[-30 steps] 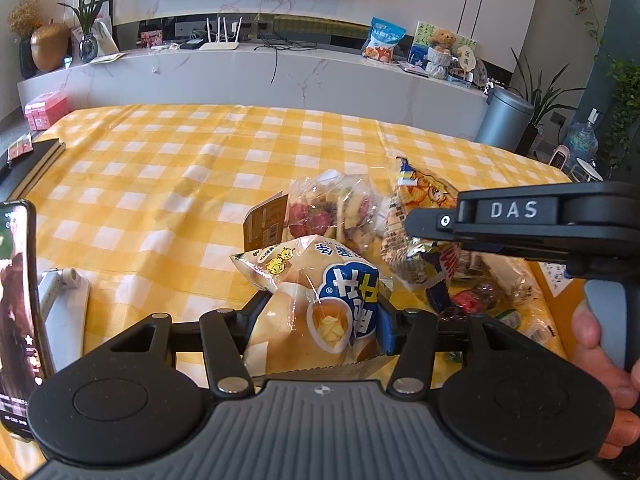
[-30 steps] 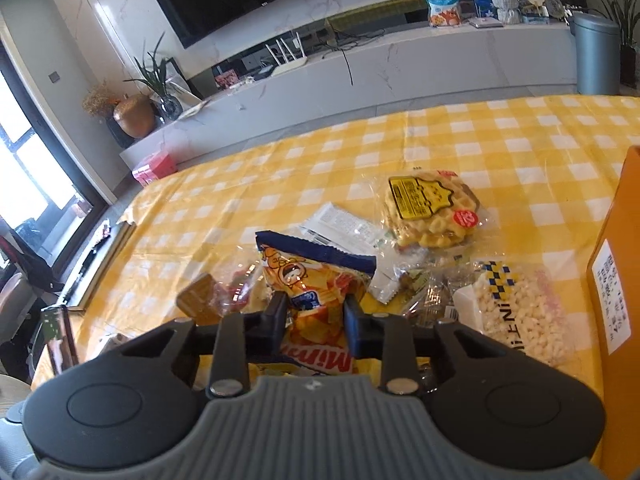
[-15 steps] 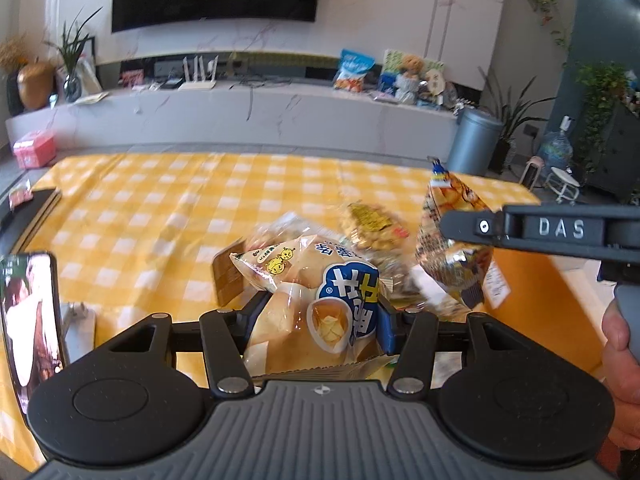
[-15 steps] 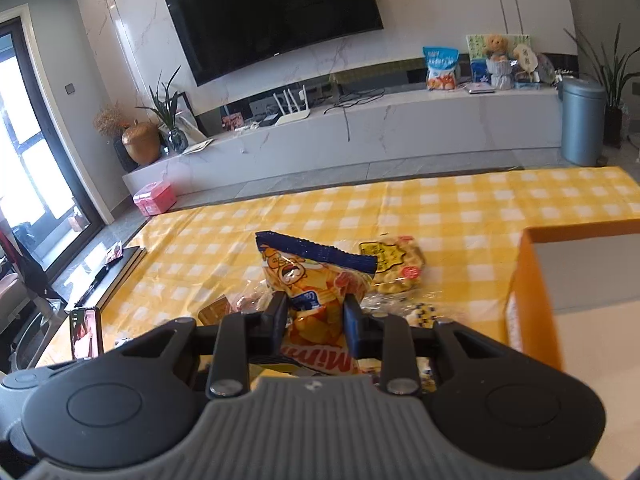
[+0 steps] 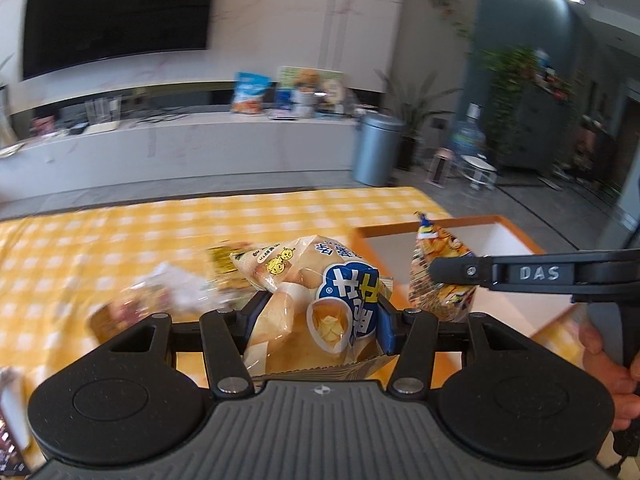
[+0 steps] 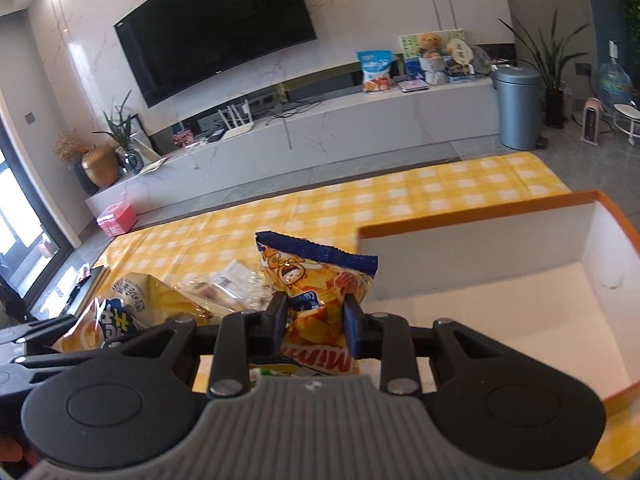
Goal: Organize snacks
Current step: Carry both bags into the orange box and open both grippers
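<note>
Left hand-held gripper [image 5: 318, 320]: jaws clamped on a pale bread bag [image 5: 316, 296] with a blue-and-white logo, gripped across its lower half, top end leaning up and away from the camera. Bag is off the surface [image 5: 120, 240], which carries a yellow-and-white check cloth.

Right hand-held gripper [image 6: 316, 326]: jaws close together, clamped on an orange chip bag [image 6: 316, 284] with a dark blue crimped top edge. Bag stands roughly upright between the pads, also lifted.

Orange box [image 6: 480, 288] with white inner walls sits on the right part of the surface, open top, nothing visible inside. In the right wrist view the chip bag is at the box's near-left corner, its right edge overlapping the box wall; can't tell if it is over the opening or just beside it. In the left wrist view the right gripper's arm marked "DAS" crosses in front of the box, chip bag [image 5: 440, 276] hanging at its tip, and part of a hand [image 5: 608, 376] grips its handle at the right edge.

Remaining snack packets [image 5: 168, 292] lie in a loose pile on the surface left of the box, blurred; a few clear wrappers [image 6: 236, 284], contents not readable.
</note>
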The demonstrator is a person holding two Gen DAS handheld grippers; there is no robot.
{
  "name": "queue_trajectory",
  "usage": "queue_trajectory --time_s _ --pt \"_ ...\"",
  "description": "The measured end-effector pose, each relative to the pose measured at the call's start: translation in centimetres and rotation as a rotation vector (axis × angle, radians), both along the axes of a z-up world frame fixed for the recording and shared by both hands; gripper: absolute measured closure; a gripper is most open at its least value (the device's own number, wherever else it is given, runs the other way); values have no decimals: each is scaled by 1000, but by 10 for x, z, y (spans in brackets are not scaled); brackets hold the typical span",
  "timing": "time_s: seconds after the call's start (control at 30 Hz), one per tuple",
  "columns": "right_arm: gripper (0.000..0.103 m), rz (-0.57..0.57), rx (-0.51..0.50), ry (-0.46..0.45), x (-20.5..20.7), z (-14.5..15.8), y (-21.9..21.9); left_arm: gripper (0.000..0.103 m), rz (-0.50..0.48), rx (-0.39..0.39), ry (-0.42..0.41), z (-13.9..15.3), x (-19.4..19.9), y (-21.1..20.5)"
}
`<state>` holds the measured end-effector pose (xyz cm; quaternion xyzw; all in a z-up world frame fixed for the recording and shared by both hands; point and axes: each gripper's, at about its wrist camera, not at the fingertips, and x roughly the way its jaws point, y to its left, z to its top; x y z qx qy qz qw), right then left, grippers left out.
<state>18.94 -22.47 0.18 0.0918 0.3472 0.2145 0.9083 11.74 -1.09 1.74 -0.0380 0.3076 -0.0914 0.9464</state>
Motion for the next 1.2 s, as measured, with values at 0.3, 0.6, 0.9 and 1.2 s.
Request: queue_trajectory --time_s 0.3,0.6,0.9,1.2 --pt "76 -63 -104 46 11 3 -59 42 -186 16 51 3 46 -55" --pt "76 -77 -188 205 47 -16 -93 42 -378 100 174 -15 94 -103" --pt "75 -27 -244 363 82 -43 -93 42 -487 198 312 -51 121 -126" --pt "75 4 -265 503 99 -73 -91 41 -552 272 379 -73 131 -137"
